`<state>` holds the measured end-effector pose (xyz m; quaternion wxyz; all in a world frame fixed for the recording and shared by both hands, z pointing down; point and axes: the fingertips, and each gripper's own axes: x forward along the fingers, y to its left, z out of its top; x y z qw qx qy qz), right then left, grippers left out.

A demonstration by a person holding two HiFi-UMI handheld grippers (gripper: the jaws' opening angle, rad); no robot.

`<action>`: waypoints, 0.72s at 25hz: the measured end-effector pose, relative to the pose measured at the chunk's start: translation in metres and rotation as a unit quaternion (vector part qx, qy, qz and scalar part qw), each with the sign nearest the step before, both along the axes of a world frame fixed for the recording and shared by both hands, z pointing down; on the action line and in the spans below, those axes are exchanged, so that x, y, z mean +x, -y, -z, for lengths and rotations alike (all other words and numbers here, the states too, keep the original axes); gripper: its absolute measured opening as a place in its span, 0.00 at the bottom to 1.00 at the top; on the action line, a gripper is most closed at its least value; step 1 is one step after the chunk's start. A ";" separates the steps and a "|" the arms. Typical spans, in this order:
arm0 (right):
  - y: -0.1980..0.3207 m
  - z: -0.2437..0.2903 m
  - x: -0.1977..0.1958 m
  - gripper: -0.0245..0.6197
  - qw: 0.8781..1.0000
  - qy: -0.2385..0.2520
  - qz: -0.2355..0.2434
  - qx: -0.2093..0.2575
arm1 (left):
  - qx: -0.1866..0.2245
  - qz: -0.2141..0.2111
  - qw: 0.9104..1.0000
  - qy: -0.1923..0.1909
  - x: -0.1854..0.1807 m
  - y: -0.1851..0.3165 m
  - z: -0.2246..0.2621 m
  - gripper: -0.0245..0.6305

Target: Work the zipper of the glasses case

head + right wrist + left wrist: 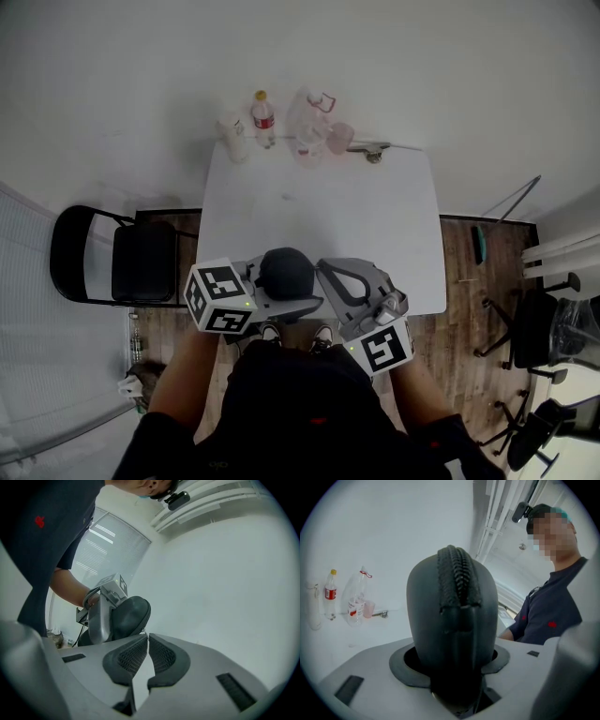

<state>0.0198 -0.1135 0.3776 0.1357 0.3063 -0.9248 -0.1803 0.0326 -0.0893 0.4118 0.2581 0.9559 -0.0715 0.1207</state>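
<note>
The person stands at the 6 o'clock edge of a white table (375, 216) and holds the glasses case (452, 616) in the air just over that near edge. The left gripper (298, 286) is clamped on the dark case from the 9 o'clock side. Its jaws press on both flanks and swallow the case's lower end, so that part can't be seen. The zipper (458, 581) runs up the middle of the case toward 12 o'clock. The teeth show only on the upper half, and I can't tell whether it is open or closed. The right gripper (146, 637) comes in from 3 o'clock with its jaws pinched together. A tiny pale tab at the case's rim, seemingly the zipper pull (145, 631), is caught at their tips, though it is too small to make out well. A few bottles (263, 117) stand at the table's 12 o'clock edge, and a black chair (141, 258) sits at 9 o'clock, partly cut off by the table.
</note>
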 end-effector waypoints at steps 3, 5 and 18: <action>0.002 0.000 0.002 0.07 1.000 -0.005 -0.004 0.002 | 0.021 -0.017 0.997 0.067 0.002 -0.006 -0.022 0.44; 0.004 -0.001 0.003 0.07 1.000 -0.014 -0.006 0.008 | 0.034 -0.024 0.994 0.106 0.001 -0.007 -0.036 0.44; -0.001 -0.014 0.001 0.07 0.991 -0.115 0.007 0.062 | 0.058 -0.084 0.956 0.274 -0.010 -0.013 -0.084 0.44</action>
